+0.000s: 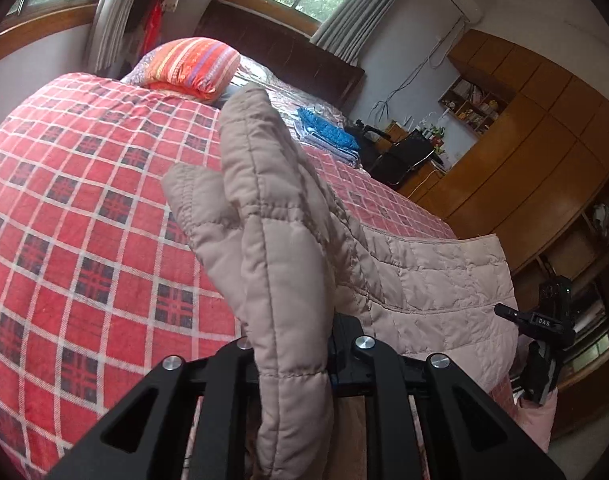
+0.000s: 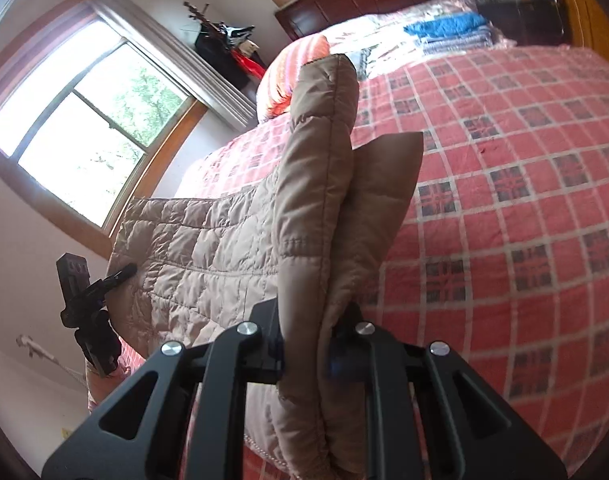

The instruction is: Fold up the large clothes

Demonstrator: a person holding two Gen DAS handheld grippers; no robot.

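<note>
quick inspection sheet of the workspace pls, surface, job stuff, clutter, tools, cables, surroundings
surface: bed under a red checked cover.
job's things: beige quilted jacket, stretched between both tools at the bed's near edge, part lying on the cover.
clutter: striped pillow and a blue folded pile near the headboard, apart from the jacket.
tools: left tool shut on a jacket fold; right tool shut on another fold.
cables: wires hanging on the far wall below the air conditioner; none on the bed.
surroundings: windows with curtains, wooden wardrobe, chair and cluttered desk.
</note>
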